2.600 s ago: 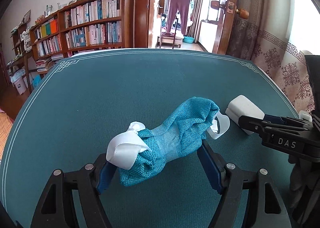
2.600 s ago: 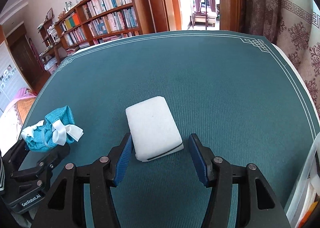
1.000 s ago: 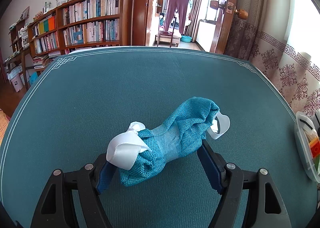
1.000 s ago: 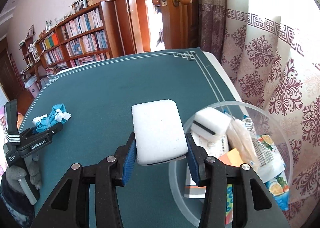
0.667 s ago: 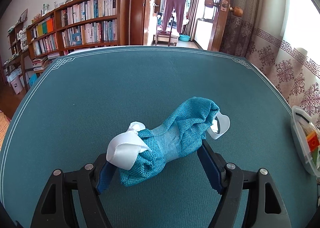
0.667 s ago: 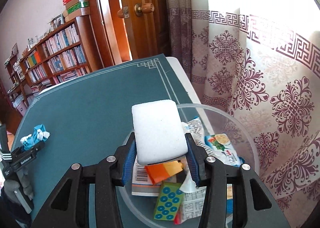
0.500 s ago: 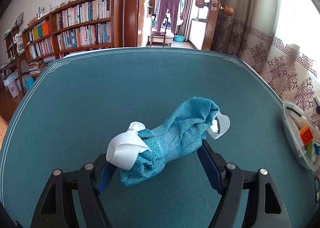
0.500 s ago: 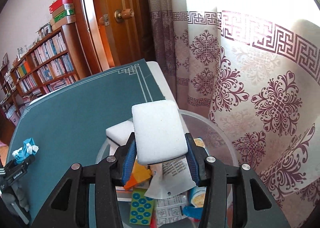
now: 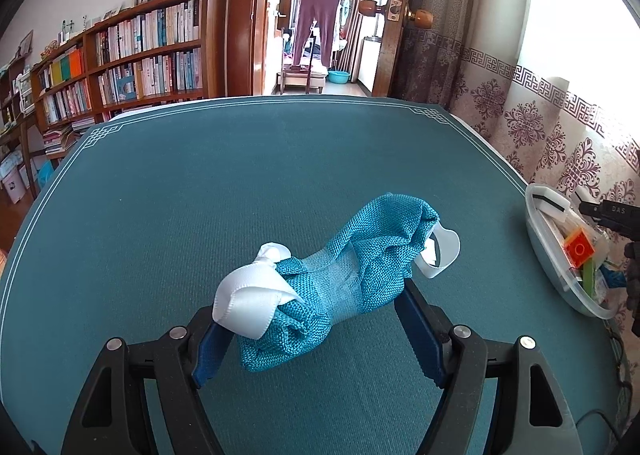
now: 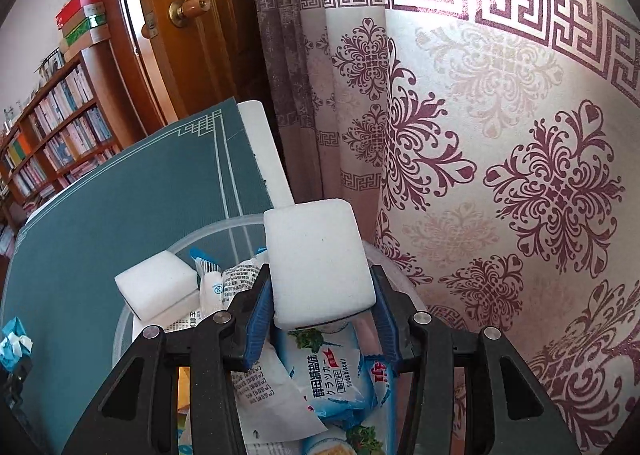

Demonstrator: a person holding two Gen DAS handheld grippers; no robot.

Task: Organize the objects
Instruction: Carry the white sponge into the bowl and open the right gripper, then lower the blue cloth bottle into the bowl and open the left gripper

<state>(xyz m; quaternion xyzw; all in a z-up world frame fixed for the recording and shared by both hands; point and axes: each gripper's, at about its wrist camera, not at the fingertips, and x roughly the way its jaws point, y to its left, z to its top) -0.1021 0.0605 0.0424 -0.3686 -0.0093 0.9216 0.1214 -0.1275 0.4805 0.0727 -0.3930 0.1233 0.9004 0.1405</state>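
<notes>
My left gripper (image 9: 316,323) is shut on a teal woven cloth bundle (image 9: 360,251) tied with white ribbon, carried just above the green table mat (image 9: 200,195). In the right wrist view my right gripper (image 10: 320,307) is shut on a white sponge (image 10: 318,259), which hangs over a clear plastic bin (image 10: 240,225) at the table's right edge. Another white sponge (image 10: 156,281) lies in that bin among snack packets (image 10: 336,375). The bin (image 9: 548,255) also shows at the right of the left wrist view, well apart from the bundle.
A patterned curtain (image 10: 500,175) hangs close behind the bin. A wooden door with a knob (image 10: 188,7) and bookshelves (image 9: 140,55) stand beyond the table's far edge. The bin holds several packets and a small orange box (image 9: 578,249).
My right gripper swung right with the sponge, from above the mat to above the bin near the curtain. My left gripper drifted right with the bundle, bringing the bin further into view.
</notes>
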